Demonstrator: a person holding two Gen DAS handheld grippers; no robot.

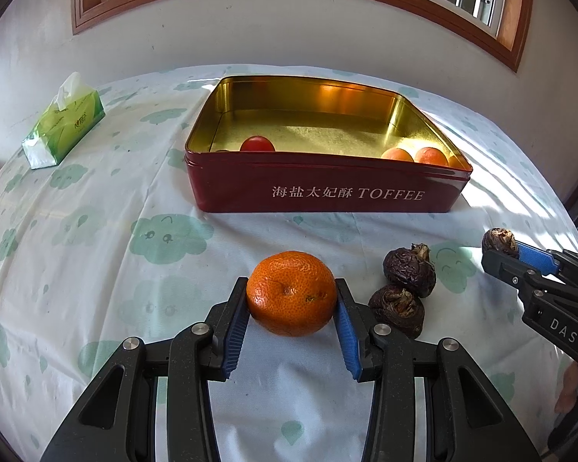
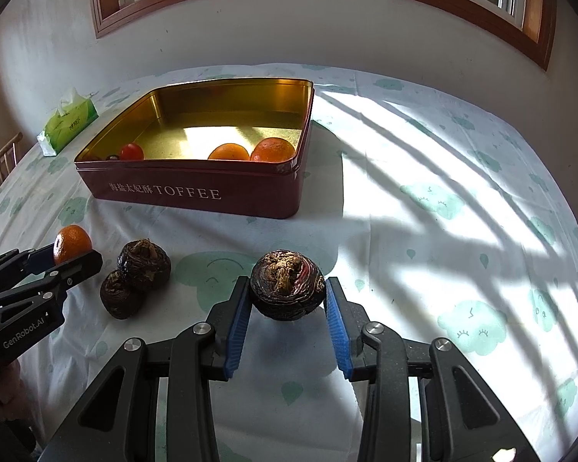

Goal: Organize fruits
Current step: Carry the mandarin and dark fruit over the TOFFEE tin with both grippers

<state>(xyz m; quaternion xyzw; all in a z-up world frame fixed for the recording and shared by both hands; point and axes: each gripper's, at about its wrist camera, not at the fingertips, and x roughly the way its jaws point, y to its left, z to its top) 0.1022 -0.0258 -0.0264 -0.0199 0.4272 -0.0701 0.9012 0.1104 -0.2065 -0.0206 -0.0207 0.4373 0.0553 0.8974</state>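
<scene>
Left wrist: tin (image 1: 327, 192) holds tomato (image 1: 257, 143), oranges (image 1: 414, 155).

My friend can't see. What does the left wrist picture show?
The left gripper squeezes an orange on a cloud-print tablecloth. Behind sits an open red toffee tin; two dark water chestnuts lie beside.

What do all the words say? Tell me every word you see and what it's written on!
"海盐太妃酥 TOFFEE": on the red side of the tin.
"DAS": on the right gripper, seen from the left wrist view; the word may be cut off.
"GenRobot.AI": on the left gripper, seen from the right wrist view.
The print on the green tissue pack is too small and blurred to read.
</scene>
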